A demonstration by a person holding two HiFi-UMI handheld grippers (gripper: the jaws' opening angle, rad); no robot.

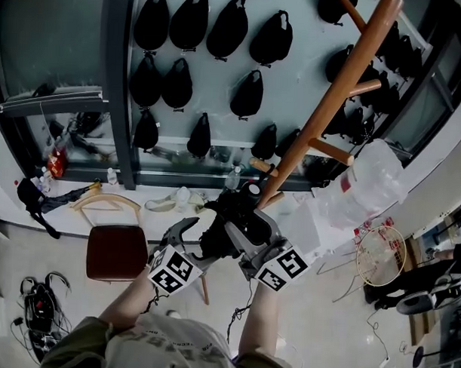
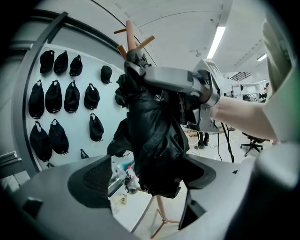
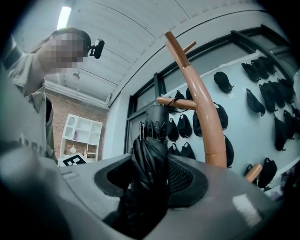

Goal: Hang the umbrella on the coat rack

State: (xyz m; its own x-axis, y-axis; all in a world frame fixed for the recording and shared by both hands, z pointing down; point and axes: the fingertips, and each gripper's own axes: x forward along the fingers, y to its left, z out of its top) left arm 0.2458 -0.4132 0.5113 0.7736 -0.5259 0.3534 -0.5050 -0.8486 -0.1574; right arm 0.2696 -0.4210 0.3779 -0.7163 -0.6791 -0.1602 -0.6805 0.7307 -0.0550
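A folded black umbrella (image 1: 229,213) is held upright in front of me, just left of the slanting wooden coat rack (image 1: 331,100). My right gripper (image 1: 246,218) is shut on the umbrella; in the right gripper view its black fabric (image 3: 149,164) fills the gap between the pads, with the rack's pole (image 3: 206,122) and a peg close behind. My left gripper (image 1: 192,235) stands open around the umbrella's lower part (image 2: 154,140), and a gap shows beside its left pad (image 2: 93,180). The right gripper (image 2: 178,79) clamps the umbrella higher up.
Many black bags (image 1: 191,23) hang on the wall behind the rack. A clear plastic bag (image 1: 366,184) hangs from a rack peg. A chair with a dark red seat (image 1: 116,251) stands at the lower left, and a wooden hanger (image 1: 101,203) lies behind it. The rack's feet (image 2: 161,215) spread on the floor.
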